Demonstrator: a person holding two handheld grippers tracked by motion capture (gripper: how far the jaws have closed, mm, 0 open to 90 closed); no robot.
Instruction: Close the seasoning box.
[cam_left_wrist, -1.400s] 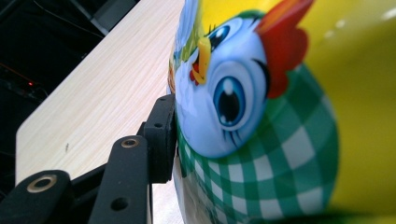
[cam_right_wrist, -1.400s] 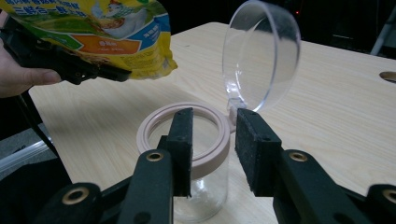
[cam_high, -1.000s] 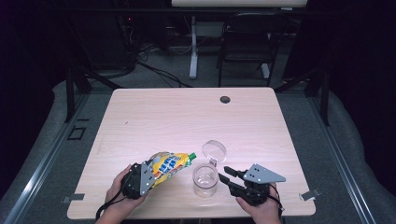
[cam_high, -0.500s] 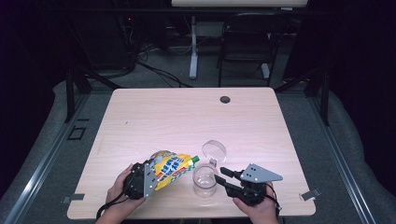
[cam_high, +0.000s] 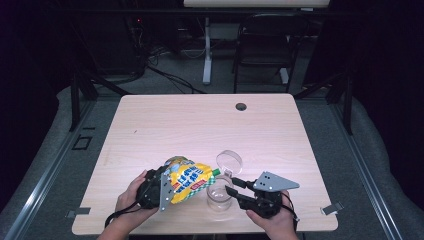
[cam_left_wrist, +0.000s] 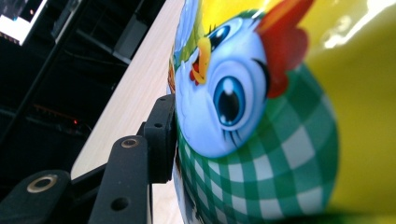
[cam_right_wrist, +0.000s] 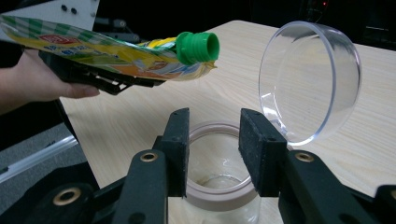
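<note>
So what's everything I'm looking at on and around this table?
Pouch: one, yellow with green checks and a green spout, clamped in the left gripper, tilted toward the jar.
Jar: one, clear glass, open, near table edge, between the right gripper's jaws.
Hinged lid: one, clear, flipped up behind the jar.
Table: one, light wood, dark round hole at far edge.
Chair: one, dark, beyond the table.
Left gripper: one, black, in the left hand.
Right gripper: one, black, grey plate on top.
</note>
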